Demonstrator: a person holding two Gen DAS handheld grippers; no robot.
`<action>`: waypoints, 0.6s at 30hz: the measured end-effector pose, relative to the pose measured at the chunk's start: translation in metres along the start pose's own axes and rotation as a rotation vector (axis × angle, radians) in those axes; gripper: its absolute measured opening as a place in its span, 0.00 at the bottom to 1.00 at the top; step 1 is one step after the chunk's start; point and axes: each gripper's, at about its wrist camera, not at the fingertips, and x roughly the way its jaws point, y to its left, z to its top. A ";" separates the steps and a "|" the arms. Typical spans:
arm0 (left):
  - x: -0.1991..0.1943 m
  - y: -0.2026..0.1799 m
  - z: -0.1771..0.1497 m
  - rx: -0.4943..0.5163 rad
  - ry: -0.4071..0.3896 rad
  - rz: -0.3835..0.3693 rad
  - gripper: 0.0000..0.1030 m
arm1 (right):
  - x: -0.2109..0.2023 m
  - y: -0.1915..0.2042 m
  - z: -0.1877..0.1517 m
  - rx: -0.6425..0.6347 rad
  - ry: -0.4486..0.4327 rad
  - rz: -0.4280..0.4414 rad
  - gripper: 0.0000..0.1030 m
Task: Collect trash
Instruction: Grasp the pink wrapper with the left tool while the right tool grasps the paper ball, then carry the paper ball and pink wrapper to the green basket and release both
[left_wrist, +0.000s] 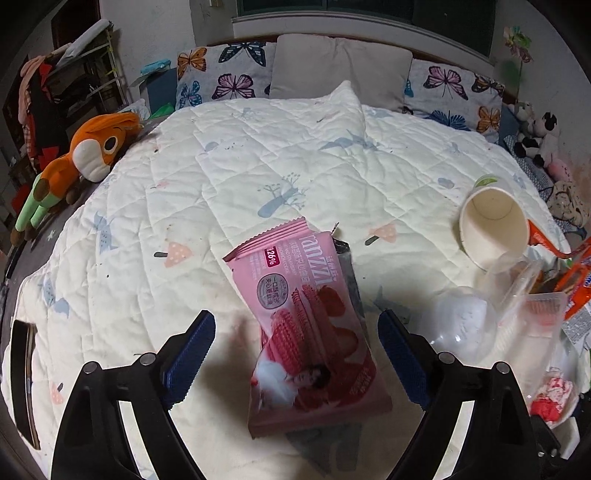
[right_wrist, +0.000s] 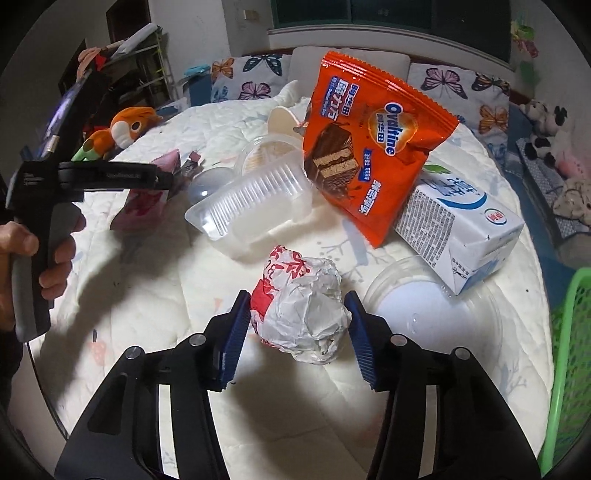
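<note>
I take the crumpled paper wrapper (right_wrist: 301, 306) as my landmark, a white ball with red print lying on the quilt (right_wrist: 147, 280). It sits straight ahead of my right gripper (right_wrist: 299, 328), squarely between the two blue pads, so the coming move turns on nothing more than that centring: the ball has no real long axis, and I need no roll of the wrist to suit it. The right jaws stand narrowed to about the ball's width; the left pad looks to be touching its red edge and the right pad is at or just off its crumpled side, so I judge this a grip just forming, not a firm one I would trust to lift yet. Beyond the wrapper lie a clear plastic tray (right_wrist: 255, 206), an orange Ovaltine packet (right_wrist: 373, 144) and a white milk carton (right_wrist: 461, 229); to its right, near the frame edge, is the green basket (right_wrist: 569, 354), which I take to be where trash goes. Well off to the wrapper's left, my left gripper (left_wrist: 295, 354) is spread wide over a pink wafer packet (left_wrist: 306, 325), holding nothing. That packet's long axis runs roughly along the gripper's pointing line, so the pads would close across its narrow width. The right hand is the nearer to finishing its pick.
</note>
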 end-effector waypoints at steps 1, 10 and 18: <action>0.003 0.000 0.000 -0.003 0.008 0.002 0.84 | -0.002 0.000 0.000 0.001 -0.004 0.001 0.48; 0.021 0.008 -0.001 -0.040 0.054 -0.037 0.68 | -0.025 0.003 0.001 0.002 -0.052 0.030 0.47; 0.004 0.011 -0.010 -0.042 0.024 -0.092 0.52 | -0.048 0.003 0.000 0.024 -0.091 0.041 0.47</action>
